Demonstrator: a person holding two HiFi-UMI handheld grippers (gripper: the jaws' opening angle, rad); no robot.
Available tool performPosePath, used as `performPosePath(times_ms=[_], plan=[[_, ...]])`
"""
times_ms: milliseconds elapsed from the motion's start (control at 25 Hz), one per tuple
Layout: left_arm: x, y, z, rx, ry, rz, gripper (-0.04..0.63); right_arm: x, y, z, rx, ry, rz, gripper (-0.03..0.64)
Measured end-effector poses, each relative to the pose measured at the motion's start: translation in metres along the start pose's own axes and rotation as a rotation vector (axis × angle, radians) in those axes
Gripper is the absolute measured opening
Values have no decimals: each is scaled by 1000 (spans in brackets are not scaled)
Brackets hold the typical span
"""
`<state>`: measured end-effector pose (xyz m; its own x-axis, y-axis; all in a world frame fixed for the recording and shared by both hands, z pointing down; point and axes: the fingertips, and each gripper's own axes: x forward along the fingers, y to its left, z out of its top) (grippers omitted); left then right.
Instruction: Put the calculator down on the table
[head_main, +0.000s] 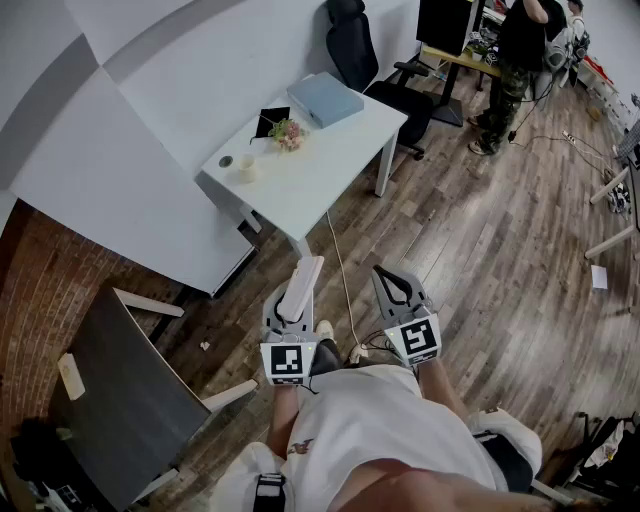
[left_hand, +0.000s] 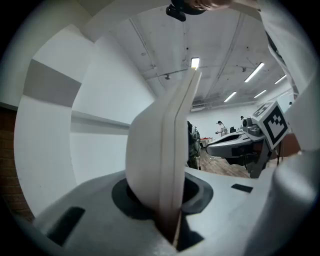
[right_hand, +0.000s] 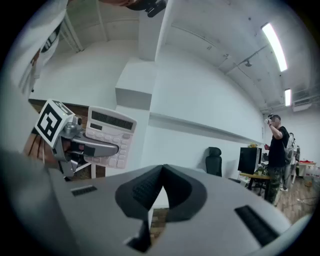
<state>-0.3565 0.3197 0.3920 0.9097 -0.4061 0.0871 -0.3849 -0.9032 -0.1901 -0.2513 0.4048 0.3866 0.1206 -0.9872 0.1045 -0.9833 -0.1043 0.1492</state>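
A pale pink-white calculator (head_main: 301, 287) stands on edge in my left gripper (head_main: 292, 312), whose jaws are shut on its lower part. In the left gripper view the calculator (left_hand: 162, 165) rises edge-on between the grey jaws and hides much of the room. The right gripper view shows its keypad face (right_hand: 107, 135) with the left gripper's fingers (right_hand: 92, 147) across it. My right gripper (head_main: 398, 290) is held level beside the left one, shut and empty (right_hand: 150, 207). The white table (head_main: 310, 150) stands well ahead of both grippers, across open floor.
On the table lie a blue-grey flat box (head_main: 325, 98), a small flower bunch (head_main: 287, 133) and a cup (head_main: 246, 168). A black office chair (head_main: 372, 65) stands behind it. A dark table (head_main: 125, 395) is at my left. A person (head_main: 515, 60) stands at a far desk. A cable (head_main: 343, 285) runs over the wooden floor.
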Motion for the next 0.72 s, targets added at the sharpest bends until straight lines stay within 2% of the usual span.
performPosePath(times_ms=[320,400,480,720], plan=[[-9,-16,-4,0,12,13,77,-11,-1,-4,-9,-34,-14,11],[-8,-18,-5,1,15,15,77,-12,-1,-6,-1,-24,-1,66],[-6,-19,-7,4,20,16,77,-9,-3,-9,3,-18,4,148],[7,-18,-9,-25,39,17,77,1,-16,-13,4,-16,-3,231]])
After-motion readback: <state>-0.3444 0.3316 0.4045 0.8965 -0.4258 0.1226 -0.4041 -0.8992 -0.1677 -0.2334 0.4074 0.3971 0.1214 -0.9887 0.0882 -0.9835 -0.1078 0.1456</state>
